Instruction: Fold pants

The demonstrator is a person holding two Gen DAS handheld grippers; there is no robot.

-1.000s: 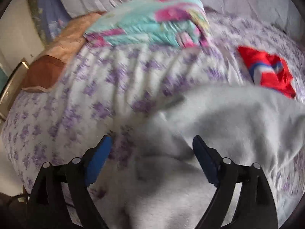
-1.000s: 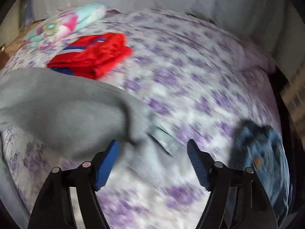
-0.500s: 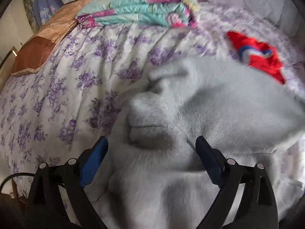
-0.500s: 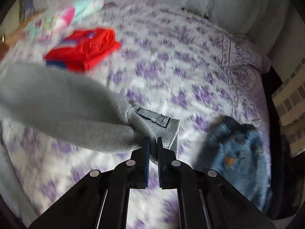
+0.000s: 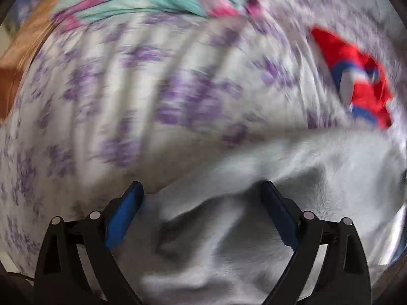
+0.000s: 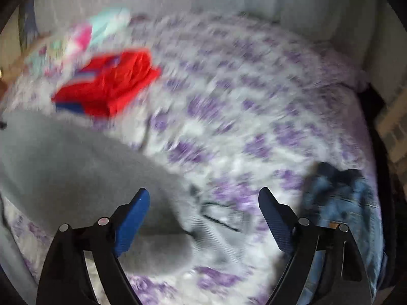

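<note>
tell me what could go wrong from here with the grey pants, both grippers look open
1. Both the left gripper and the right gripper are open, so the bunched grey pants may settle creased.
2. Both views are blurred by motion; a fast regrasp could pinch the sheet with the cuff.
3. The red garment lies close by and could get dragged.

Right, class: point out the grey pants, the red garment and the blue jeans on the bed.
grey pants (image 6: 76,157): right wrist view, on the broad fleece leg.
red garment (image 6: 119,81): right wrist view, on its folded red top face.
blue jeans (image 6: 348,203): right wrist view, on the crumpled denim.
</note>
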